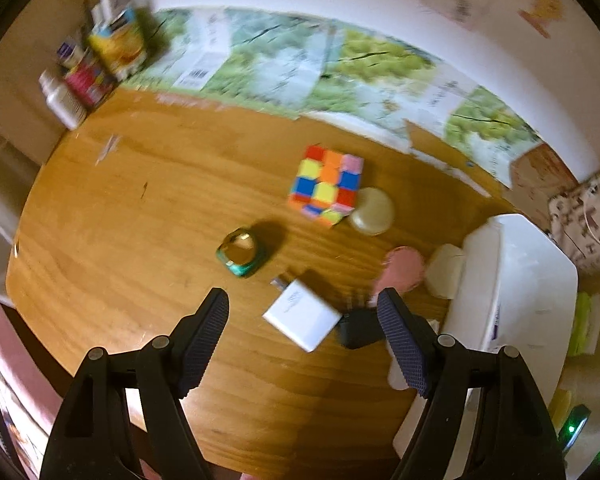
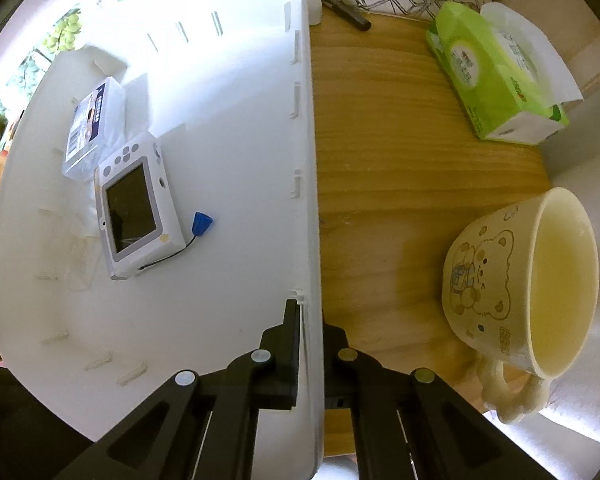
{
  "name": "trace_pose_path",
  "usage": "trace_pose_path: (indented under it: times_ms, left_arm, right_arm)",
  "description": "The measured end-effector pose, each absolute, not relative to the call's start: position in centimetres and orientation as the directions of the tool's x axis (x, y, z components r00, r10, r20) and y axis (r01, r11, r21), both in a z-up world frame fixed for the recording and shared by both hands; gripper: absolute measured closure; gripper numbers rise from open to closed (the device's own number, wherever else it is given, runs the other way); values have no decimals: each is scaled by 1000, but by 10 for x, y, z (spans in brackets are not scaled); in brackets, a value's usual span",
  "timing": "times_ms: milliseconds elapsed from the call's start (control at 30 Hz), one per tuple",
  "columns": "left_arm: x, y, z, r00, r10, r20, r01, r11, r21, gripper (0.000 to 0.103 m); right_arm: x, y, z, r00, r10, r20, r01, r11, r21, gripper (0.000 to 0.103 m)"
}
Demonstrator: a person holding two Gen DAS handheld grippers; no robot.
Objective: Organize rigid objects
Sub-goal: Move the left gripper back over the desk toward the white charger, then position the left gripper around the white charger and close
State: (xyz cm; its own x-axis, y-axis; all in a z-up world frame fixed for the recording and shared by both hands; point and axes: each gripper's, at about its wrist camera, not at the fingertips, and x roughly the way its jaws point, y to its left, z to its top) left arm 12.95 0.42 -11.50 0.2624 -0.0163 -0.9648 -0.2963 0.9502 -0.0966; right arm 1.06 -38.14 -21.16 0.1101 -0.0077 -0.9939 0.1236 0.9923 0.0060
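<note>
In the left wrist view my left gripper [image 1: 304, 300] is open and empty above the wooden table, with a white charger block [image 1: 302, 314] between its fingers' line of sight. Beyond lie a green ring-shaped object [image 1: 242, 252], a colourful puzzle cube [image 1: 326, 184], a round cream lid [image 1: 372, 212], a pink object [image 1: 400, 272] and a small dark object [image 1: 358, 328]. The white bin [image 1: 516, 280] stands at the right. In the right wrist view my right gripper [image 2: 312, 320] is shut on the white bin's wall [image 2: 308, 160]. Inside lie a small white screen device [image 2: 136, 212] and a clear plastic box [image 2: 92, 128].
A cream bear mug [image 2: 524, 300] and a green tissue pack [image 2: 496, 68] sit on the table right of the bin, with a black pen [image 2: 348, 10] beyond. Bottles and boxes [image 1: 96, 60] stand at the far left corner against the wall.
</note>
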Motion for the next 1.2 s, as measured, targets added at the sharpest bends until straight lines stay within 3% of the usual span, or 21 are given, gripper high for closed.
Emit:
trace_pose_path:
  times_ms: [533,1200]
  left_arm:
    - [118,40,-179,100,-195,-976,-510,832,-218,24]
    - [139,38,-219,22,-239,-971,-556,804,-211,24]
  right_arm:
    - [13,-385,-214,89,-20,-996,142,990,-8,99]
    - [10,-405,-209,74,86,-994,243,965,101,101]
